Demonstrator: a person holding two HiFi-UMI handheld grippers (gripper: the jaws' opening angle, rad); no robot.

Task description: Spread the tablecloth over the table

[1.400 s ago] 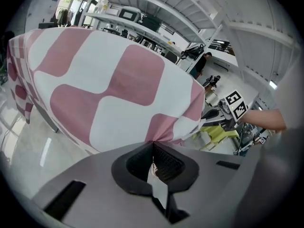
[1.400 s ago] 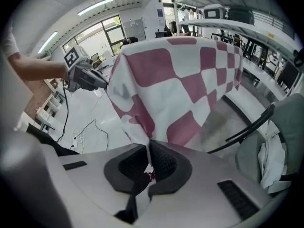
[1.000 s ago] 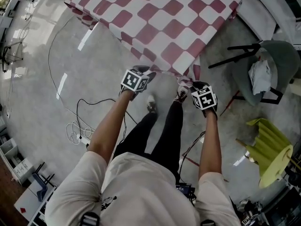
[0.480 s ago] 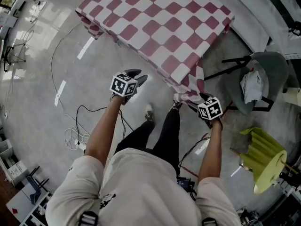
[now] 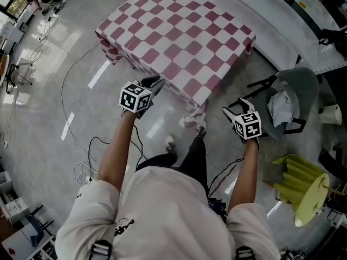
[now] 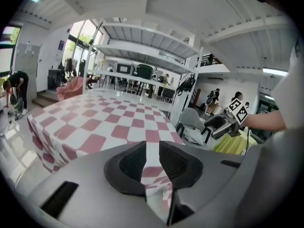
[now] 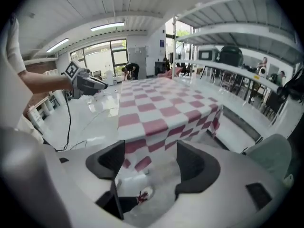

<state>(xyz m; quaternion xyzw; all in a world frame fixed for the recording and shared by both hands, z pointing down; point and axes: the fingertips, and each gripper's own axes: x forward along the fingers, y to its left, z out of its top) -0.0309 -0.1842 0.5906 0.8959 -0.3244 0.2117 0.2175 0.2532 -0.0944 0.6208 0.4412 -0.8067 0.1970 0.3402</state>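
2 grippers: both near the cloth's closest edge, neither holding anything.
Left gripper (image 5: 154, 83): jaws closing to a narrow gap; checks show beyond the gap, no fabric pinched.
Right gripper (image 5: 234, 108): jaws opening, very wide; nothing between them, only floor (image 7: 90, 113) and a shoe (image 7: 142, 194) beyond.
Tablecloth (image 5: 179, 42): ahead of both tools, red-and-white checks lying flat; the table is hidden beneath.
Near corner (image 5: 191, 117): between the 2 grippers, slightly ahead, hanging bunched.
Step in hand: judged as letting go with the cloth laid.
Next move: probably tidying that corner, which calls for 1 gripper lowered to it, jaws apart, nipping the hem and drawing it straight.
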